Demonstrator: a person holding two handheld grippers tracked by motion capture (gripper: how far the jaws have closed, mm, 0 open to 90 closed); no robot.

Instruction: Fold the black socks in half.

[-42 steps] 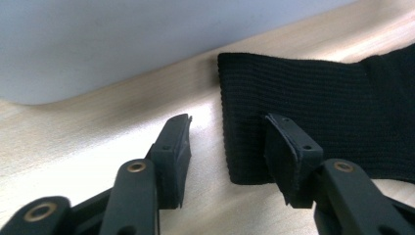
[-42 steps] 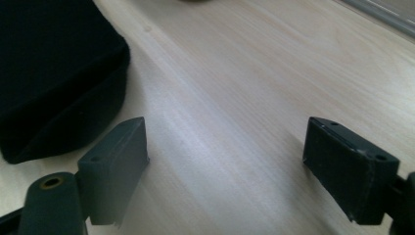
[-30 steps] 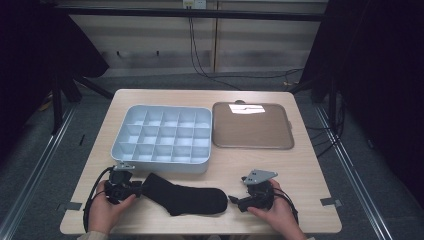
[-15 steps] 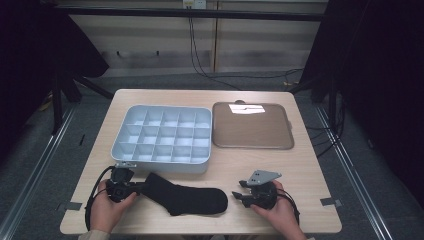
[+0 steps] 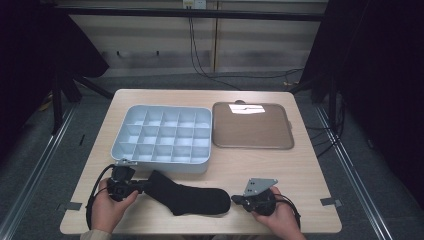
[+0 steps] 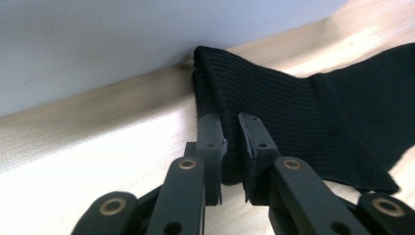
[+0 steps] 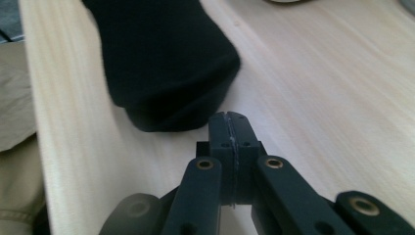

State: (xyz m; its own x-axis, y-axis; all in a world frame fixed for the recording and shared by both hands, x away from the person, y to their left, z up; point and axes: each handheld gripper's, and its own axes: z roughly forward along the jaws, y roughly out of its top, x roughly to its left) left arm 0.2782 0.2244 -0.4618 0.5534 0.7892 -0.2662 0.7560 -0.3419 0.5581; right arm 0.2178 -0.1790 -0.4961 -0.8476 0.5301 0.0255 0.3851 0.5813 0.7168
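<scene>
**Black sock on worktop — left tongs engaged, right tongs empty**

Item: black sock (image 5: pixel 187 196), lying flat along the near edge of the worktop (image 5: pixel 310 170), just in front of the grey compartment box (image 5: pixel 162 137); its cuff end touches or nearly touches the box wall.

Left tongs (image 6: pixel 232 142): clamped on a fold of the cuff. Right tongs (image 7: pixel 230 128): jaws have just been closing and now meet pad to pad with nothing between them, just short of the toe.

Risks: the right tongs have closed on air — the toe stays loose, so a lift by the left alone would let the sock hang and drag. The left bite looks narrow; a sharp pull may slip it. The box wall close by may snag the cuff.

Not legible: how many layers of cuff the left tongs hold; the brown tray (image 5: pixel 252 125) shows glare.
</scene>
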